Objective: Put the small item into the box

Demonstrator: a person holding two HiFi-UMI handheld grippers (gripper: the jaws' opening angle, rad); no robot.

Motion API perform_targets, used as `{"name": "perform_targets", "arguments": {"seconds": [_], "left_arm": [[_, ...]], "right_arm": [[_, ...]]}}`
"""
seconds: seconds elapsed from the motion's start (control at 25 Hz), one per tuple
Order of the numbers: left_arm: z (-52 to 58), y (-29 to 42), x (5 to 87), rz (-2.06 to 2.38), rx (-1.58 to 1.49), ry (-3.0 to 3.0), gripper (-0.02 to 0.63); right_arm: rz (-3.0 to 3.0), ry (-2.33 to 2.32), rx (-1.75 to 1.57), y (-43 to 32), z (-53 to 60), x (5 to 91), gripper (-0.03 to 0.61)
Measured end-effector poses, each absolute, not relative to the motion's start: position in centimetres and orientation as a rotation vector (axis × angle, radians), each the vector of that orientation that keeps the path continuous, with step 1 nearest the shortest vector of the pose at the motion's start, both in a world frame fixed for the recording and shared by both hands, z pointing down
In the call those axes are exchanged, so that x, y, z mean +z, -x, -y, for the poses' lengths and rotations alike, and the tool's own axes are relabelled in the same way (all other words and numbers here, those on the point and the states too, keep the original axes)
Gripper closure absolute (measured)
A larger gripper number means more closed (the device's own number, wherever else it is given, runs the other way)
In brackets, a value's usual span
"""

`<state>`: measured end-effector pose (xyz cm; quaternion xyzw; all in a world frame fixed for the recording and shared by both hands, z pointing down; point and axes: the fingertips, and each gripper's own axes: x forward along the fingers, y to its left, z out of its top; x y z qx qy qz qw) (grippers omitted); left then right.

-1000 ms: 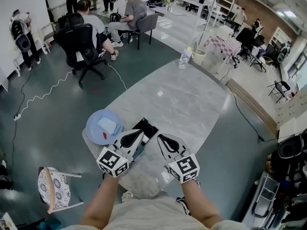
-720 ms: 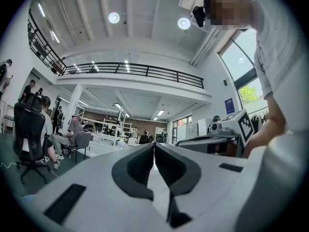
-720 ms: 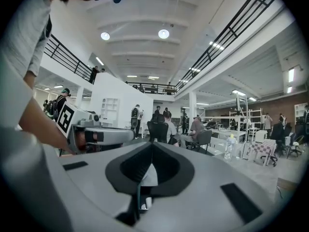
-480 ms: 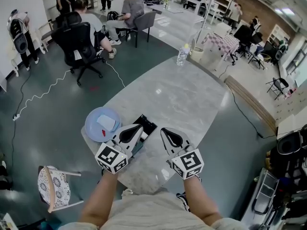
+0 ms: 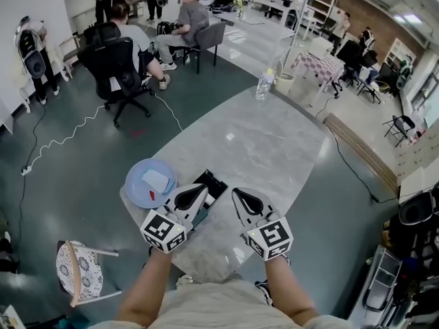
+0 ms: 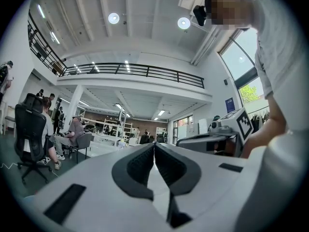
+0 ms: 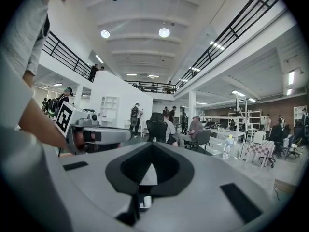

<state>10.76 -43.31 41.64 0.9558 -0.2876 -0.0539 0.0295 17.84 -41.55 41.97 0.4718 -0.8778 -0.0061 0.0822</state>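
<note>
The left gripper [image 5: 198,190] and right gripper [image 5: 237,194] are hovering over the grey marble table [image 5: 267,139], jaws together, empty. A black open box [image 5: 213,180] is lying beside a round blue plate [image 5: 137,178].

The left gripper [image 5: 199,192] covers the near part of the black box [image 5: 211,180], so its inside cannot be seen. On the blue plate [image 5: 132,184], a white piece [image 5: 156,179] and a red speck [image 5: 151,195] are too small to identify.
</note>
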Motion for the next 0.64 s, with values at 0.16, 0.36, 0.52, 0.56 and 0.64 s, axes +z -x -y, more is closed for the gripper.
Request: {"name": "perform_targets", "arguments": {"seconds": [0.16, 0.36, 0.52, 0.56, 0.64], "left_arm": [[43.38, -10.58, 41.6, 0.894, -0.169, -2.942, 0.592], [43.48, -10.53, 41.45, 0.901, -0.17, -2.942, 0.592], [43.44, -10.39, 41.37, 0.903, -0.173, -2.946, 0.592], [43.45, -10.36, 41.35, 0.903, -0.174, -2.947, 0.592], [43.48, -10.31, 41.31, 0.902, -0.174, -2.949, 0.592]], "right_arm": [[2.628, -1.405, -0.023, -17.67, 41.69, 41.74, 0.56], [2.634, -1.396, -0.031, -17.53, 41.78, 41.53, 0.56], [2.638, -1.393, -0.038, -17.31, 41.73, 41.4, 0.56], [2.639, -1.394, -0.041, -17.26, 41.73, 41.34, 0.56], [2.642, -1.396, -0.046, -17.17, 41.76, 41.21, 0.56]]}}
